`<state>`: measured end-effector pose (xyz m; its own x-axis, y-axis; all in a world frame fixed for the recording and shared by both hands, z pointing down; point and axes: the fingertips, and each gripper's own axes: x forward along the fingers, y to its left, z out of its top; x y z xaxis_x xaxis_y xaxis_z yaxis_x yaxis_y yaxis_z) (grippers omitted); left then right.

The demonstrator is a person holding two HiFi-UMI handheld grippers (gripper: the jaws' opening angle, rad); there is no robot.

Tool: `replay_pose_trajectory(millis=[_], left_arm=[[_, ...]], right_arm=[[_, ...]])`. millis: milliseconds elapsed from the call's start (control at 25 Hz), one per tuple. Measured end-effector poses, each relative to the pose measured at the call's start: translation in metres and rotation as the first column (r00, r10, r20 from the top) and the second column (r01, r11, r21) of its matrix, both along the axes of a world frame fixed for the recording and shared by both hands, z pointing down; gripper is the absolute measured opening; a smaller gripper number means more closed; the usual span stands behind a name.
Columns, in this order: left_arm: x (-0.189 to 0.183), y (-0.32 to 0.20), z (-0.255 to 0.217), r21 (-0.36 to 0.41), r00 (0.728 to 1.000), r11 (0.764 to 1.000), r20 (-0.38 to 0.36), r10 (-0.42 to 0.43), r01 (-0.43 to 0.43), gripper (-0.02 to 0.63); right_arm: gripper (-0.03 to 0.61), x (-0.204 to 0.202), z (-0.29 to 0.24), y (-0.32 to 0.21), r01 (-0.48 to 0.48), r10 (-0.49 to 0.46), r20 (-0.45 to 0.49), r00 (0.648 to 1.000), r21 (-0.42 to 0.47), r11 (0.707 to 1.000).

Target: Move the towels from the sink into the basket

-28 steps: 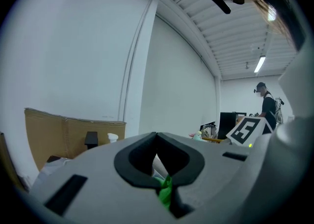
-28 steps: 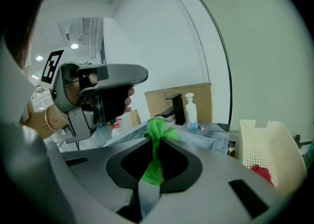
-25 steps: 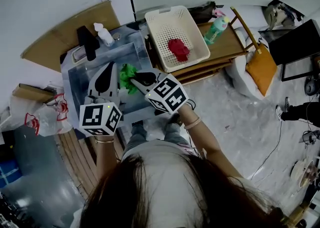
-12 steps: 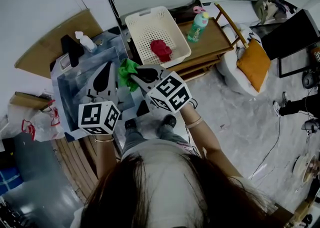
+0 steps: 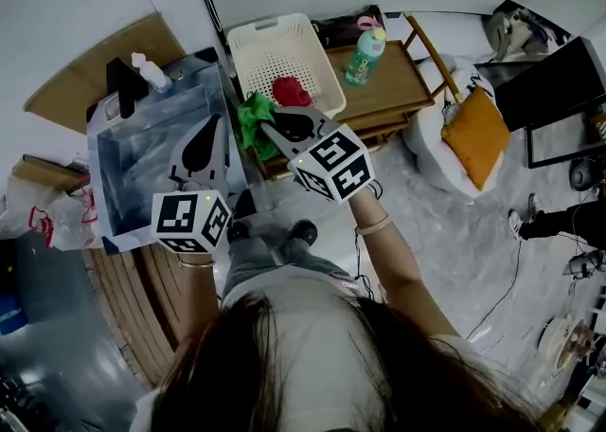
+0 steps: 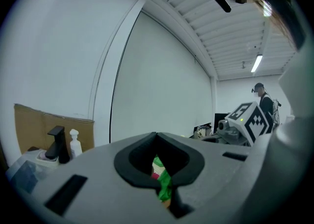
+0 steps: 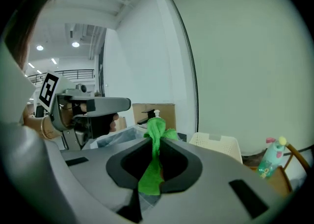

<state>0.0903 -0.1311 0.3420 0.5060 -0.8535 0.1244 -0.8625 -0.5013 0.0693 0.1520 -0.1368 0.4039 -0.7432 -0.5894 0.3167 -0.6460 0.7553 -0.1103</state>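
My right gripper [image 5: 268,125] is shut on a green towel [image 5: 252,117], which hangs bunched at the near left corner of the white basket [image 5: 248,45], beside the sink. In the right gripper view the green towel [image 7: 152,179] runs up between the jaws of that gripper [image 7: 157,138], past their tips. A red towel [image 5: 291,91] lies inside the basket. The clear sink tub [image 5: 112,195] looks bare inside. My left gripper [image 5: 212,122] hovers over the sink's right side; seen from the left gripper [image 6: 156,133] itself, the jaws meet with nothing held.
A black faucet [image 5: 118,84] and a white pump bottle [image 5: 150,70] stand at the sink's far edge. The basket rests on a wooden table [image 5: 402,89] next to a green bottle [image 5: 365,53]. An orange cushion [image 5: 478,132] lies to the right.
Both grippers have travelled from over the sink toward the basket. The green towel has come along in the right gripper and now hangs at the basket's corner.
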Motion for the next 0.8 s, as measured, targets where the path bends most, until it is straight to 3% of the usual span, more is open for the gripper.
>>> replay_pose_trajectory(millis=[360,800], left_arm=[[0.009,-0.003,0.011,-0.03,1.0,1.0,0.009,-0.002,0.002,0.007],[0.002,-0.042,0.019,-0.052,1.0,0.998,-0.017,-0.021,0.02,0.006]], right_arm=[[0.061,0.019,0.012,-0.031,-0.016,0.016,-0.047,0.999,-0.002,1.0],[0.061,0.03,0.035,-0.079,-0.032,0.031,-0.15,0.988,-0.004,0.999]])
